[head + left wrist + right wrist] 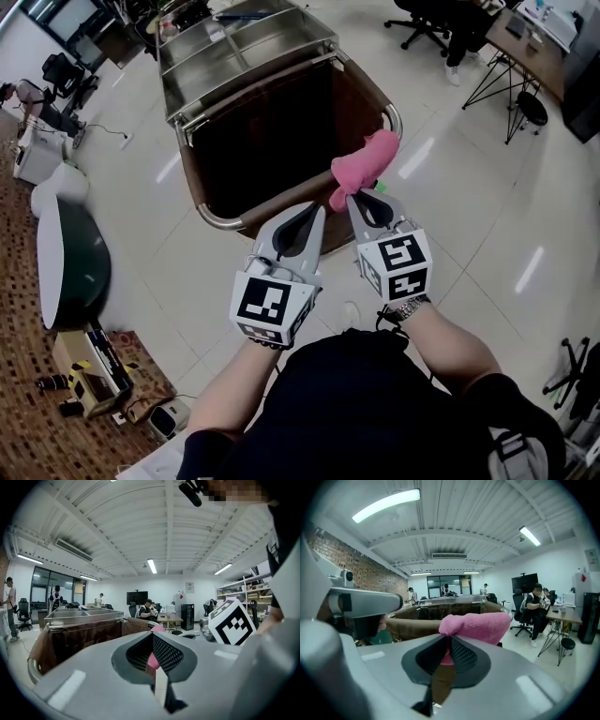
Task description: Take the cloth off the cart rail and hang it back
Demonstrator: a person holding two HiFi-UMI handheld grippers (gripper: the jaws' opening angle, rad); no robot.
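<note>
Our right gripper (356, 199) is clamped on 1 end of the pink cloth (367, 161) at the cart rail (396, 120). We cannot tell if the cloth rests on it. Our left gripper (315, 210) is closed and empty. Whether the cloth is being lifted or hung, we judge a firm pinch and slow travel best.

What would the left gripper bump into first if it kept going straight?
Probably the pink cloth held by the right gripper, near the cart rail; depth is hard to judge.
</note>
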